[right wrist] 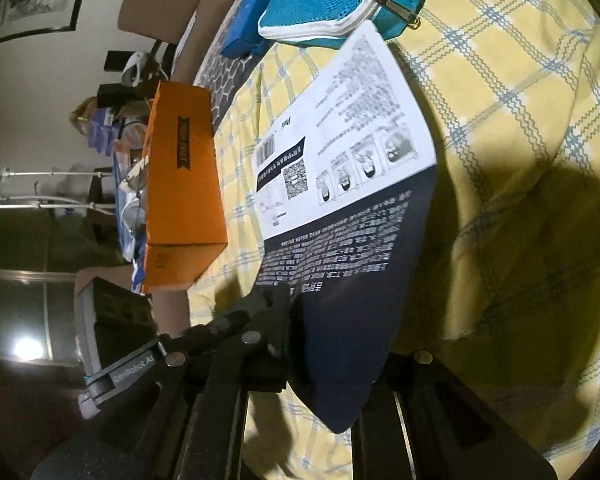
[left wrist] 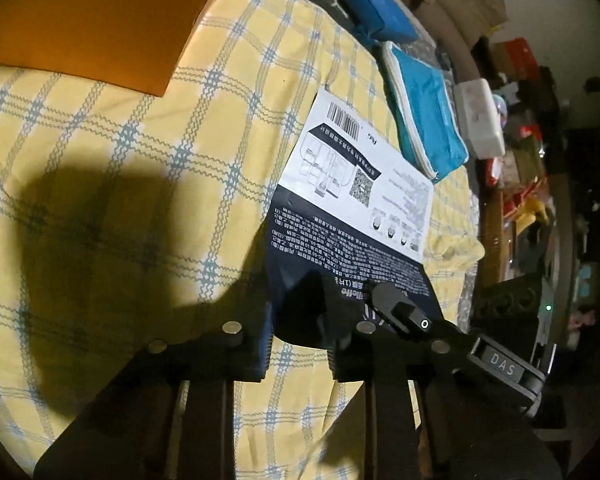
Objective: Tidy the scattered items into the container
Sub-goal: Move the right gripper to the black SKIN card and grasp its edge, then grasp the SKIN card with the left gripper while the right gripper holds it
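Two grippers are working one flat item: your right gripper is clamped on the dark end of the blue-and-white package, lifting that end off the cloth, which looks meant to give the other tool something to bite. Your left gripper has its jaws drawn close around the same dark edge, though you cannot tell from either view whether its pads are pressing yet. The orange box, likely the container, stands near the package's far side. A teal zip pouch and a blue bag lie just beyond. Everything rests on a yellow checked cloth in a dim, cluttered room.
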The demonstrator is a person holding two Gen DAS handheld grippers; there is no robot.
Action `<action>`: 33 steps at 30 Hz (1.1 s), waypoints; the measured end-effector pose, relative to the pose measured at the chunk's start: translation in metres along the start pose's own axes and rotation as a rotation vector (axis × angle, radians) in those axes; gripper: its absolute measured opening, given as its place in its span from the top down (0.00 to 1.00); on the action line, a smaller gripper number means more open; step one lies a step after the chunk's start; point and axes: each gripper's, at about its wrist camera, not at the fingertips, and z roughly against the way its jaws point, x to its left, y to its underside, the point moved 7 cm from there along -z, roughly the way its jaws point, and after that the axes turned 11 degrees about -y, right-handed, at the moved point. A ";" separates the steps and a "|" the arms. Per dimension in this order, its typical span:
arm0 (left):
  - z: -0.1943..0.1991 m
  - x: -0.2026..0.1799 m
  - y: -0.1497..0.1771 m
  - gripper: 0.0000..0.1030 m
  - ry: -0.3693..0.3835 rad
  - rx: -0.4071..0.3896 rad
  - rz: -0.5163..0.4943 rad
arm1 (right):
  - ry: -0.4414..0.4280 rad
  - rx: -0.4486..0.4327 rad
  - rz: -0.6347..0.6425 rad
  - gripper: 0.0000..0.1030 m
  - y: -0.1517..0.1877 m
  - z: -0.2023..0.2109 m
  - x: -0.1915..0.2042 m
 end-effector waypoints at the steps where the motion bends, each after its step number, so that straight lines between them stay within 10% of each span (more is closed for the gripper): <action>1: 0.001 0.001 0.000 0.84 -0.001 -0.002 -0.001 | 0.009 0.001 0.003 0.89 0.000 0.000 -0.001; 33: 0.053 -0.023 -0.014 0.91 0.019 -0.117 -0.078 | 0.216 -0.211 0.318 0.86 -0.015 0.049 0.041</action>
